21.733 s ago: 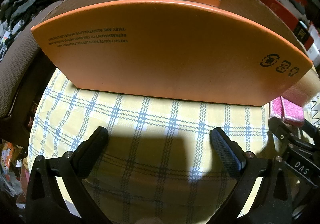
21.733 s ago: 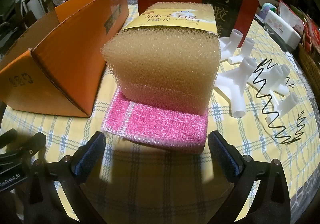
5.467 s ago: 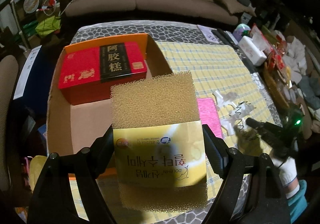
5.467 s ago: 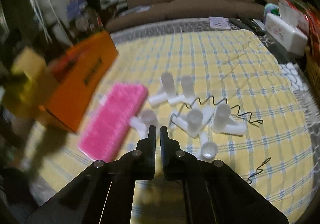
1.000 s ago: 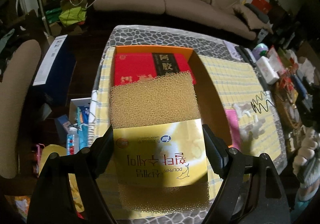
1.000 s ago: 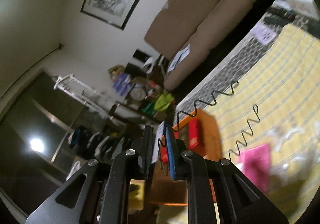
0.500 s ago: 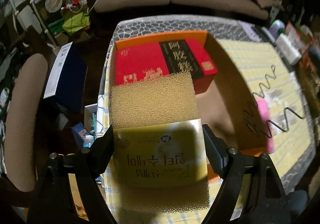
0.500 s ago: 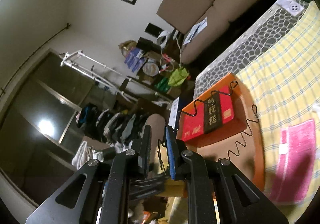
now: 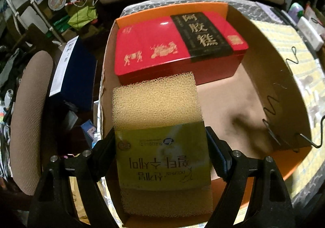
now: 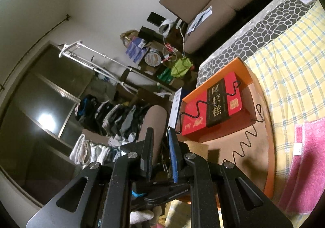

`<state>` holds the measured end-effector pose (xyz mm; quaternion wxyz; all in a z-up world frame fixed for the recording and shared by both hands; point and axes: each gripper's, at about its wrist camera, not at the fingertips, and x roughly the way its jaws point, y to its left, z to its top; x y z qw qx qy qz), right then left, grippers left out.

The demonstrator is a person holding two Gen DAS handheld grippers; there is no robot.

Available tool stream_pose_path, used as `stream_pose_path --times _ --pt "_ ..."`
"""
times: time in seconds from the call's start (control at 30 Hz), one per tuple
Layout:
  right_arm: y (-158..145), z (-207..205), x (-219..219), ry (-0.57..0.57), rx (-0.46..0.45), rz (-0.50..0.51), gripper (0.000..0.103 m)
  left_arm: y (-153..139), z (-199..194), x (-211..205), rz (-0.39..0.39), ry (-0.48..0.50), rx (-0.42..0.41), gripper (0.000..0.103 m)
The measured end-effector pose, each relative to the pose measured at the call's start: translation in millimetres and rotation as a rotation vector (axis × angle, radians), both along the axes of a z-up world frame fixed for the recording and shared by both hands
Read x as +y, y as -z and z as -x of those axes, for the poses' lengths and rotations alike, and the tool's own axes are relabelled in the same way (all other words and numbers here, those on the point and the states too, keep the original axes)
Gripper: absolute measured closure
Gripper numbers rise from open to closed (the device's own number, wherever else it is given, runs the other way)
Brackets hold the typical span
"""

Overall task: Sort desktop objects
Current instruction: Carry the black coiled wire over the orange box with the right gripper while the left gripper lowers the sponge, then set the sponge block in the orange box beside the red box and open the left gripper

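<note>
Right wrist view: shut right hand-held gripper (image 10: 160, 152), zigzag wire (image 10: 209, 104) grip point hidden.

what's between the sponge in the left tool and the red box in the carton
Nothing: the left wrist view shows only a bare strip of carton floor between the sponge and the red box.

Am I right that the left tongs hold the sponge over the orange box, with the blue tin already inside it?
Not quite: the tin inside the orange box is red, not blue, as the left wrist view shows. The left tongs do hold the sponge over it.
</note>
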<state>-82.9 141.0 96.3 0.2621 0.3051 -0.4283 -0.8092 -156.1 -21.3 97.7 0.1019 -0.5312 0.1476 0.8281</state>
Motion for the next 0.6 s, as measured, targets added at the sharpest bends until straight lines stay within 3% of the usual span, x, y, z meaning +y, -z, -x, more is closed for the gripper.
stream_pose_path --times 0.43,0.6 --pt "11.7 4.6 -11.7 -0.040 -0.014 -0.035 0.088 12.3 -7.4 11.4 0.092 0.016 0.061 0.023" --pt "15.8 4.7 -12.5 -0.047 -0.019 -0.043 0.088 4.3 -8.2 3.1 0.052 -0.001 0.064 0.020"
